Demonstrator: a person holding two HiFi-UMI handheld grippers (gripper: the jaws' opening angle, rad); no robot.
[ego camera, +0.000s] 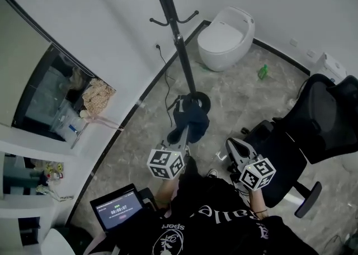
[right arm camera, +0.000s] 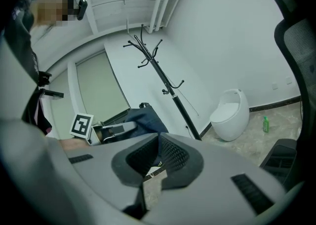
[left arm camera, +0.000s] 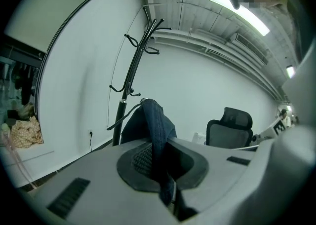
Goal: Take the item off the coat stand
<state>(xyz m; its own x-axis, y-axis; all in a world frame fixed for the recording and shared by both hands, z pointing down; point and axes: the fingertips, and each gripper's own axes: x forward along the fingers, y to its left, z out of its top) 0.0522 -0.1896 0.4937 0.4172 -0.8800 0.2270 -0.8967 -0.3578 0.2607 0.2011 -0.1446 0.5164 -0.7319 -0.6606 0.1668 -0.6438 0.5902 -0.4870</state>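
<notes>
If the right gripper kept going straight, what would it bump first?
Probably the dark blue garment held by the left gripper, just beyond the right gripper's tips. Depth is unclear, though.

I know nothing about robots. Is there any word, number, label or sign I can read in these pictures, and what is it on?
"sport": small white print on the person's black shirt, head view.
"alle": larger white lettering on the same shirt, only partly legible.
Small screen: a row of digits like a timer, too blurred to read.
Left cube and right cube: black-and-white square patterns, no words.
Green bottle: label too small to read.
</notes>
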